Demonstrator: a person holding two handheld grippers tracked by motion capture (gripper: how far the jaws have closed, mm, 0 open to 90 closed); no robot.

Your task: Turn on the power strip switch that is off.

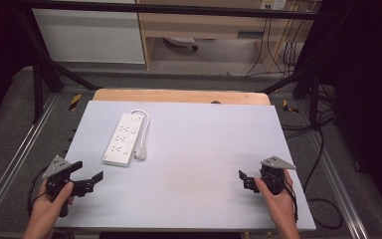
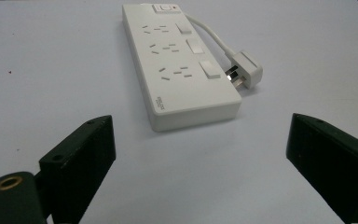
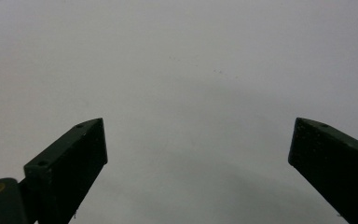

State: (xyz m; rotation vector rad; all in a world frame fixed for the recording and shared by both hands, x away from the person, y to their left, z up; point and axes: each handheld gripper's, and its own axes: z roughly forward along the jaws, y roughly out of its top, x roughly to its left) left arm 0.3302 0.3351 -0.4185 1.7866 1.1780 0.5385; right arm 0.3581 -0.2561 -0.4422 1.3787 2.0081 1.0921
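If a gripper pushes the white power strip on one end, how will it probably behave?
The power strip lies flat and looks like a rigid plastic block, so it would probably slide or turn on the smooth table rather than tip or roll. Its cable curves loosely, so it looks flexible, and the plug would likely drag behind.

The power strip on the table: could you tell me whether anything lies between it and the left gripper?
Nothing visible does. Bare table separates the open left gripper from the near end of the power strip; its plug lies alongside, off that path.
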